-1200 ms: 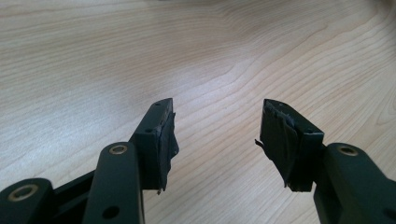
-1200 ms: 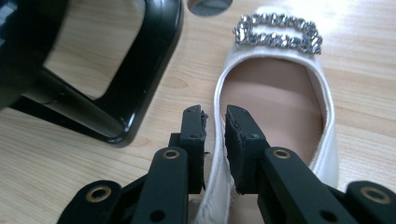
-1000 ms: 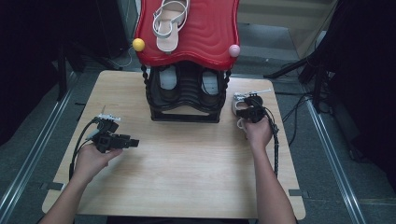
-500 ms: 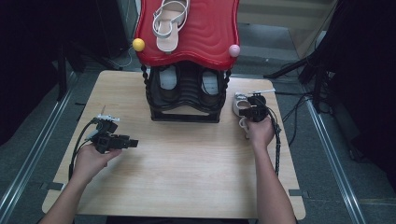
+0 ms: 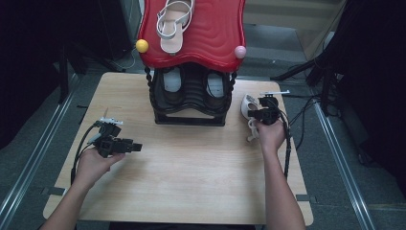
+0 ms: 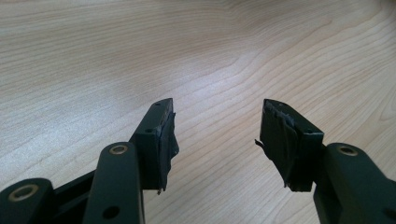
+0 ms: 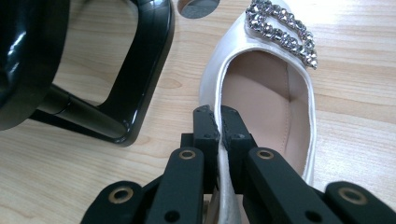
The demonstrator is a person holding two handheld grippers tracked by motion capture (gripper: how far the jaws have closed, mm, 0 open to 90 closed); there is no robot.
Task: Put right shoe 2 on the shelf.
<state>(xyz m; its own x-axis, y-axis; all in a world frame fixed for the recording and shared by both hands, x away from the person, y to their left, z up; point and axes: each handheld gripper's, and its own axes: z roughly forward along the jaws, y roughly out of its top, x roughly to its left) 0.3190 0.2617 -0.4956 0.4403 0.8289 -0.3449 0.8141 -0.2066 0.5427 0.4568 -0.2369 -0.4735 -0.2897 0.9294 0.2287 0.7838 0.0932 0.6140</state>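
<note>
R gripper is clamping tight on the side wall of the white shoe, which is sitting on the table just right of the black rack. Vs a sec ago it's edging nearer the rack w/ the shoe, so probably shelving next. L gripper is idling wide open, empty.

Your white satin shoe lies on the pale wooden tabletop, just right of the black rack with the red top shelf; a strappy beige sandal lies on that shelf.
</note>
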